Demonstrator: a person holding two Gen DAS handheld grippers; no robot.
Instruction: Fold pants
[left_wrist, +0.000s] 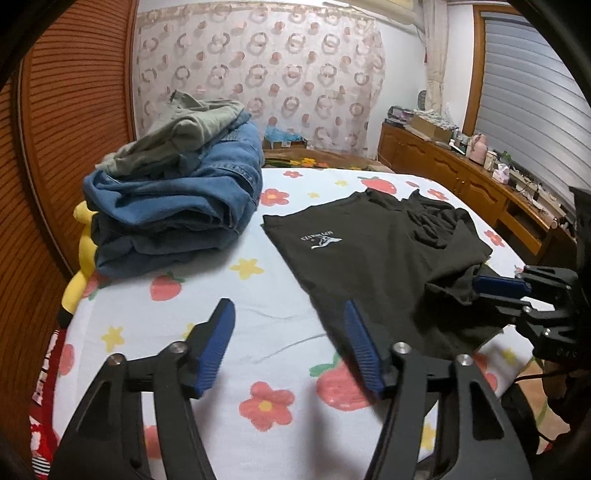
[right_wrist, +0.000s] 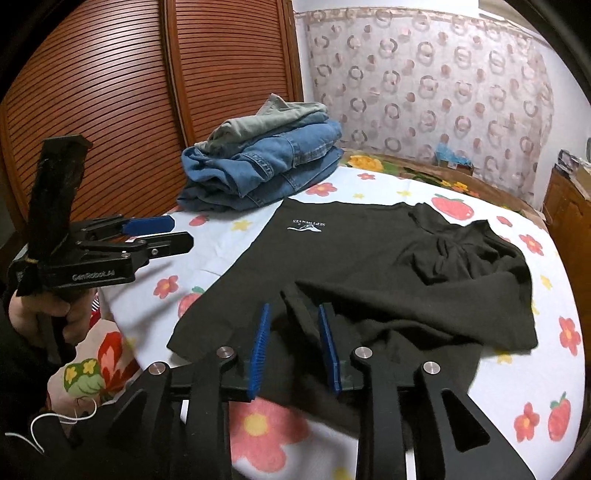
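One dark garment (right_wrist: 354, 258), partly folded with a white logo near its far edge, lies spread on the floral bedsheet (left_wrist: 258, 302). Right gripper (right_wrist: 293, 325) hovers at the garment's near folded edge, its blue pads narrowly parted around a ridge of cloth; whether they press it cannot be told. Left gripper (left_wrist: 290, 314), jaws wide and empty, sits over the sheet at the garment's left border, held by a hand (right_wrist: 48, 310). Folded jeans and a grey piece form a stack (right_wrist: 266, 158) behind, beside a slatted wooden door (right_wrist: 129, 92) and patterned curtain (left_wrist: 258, 74).

Black pants (right_wrist: 369, 266) lie partly folded, seemingly rumpled.
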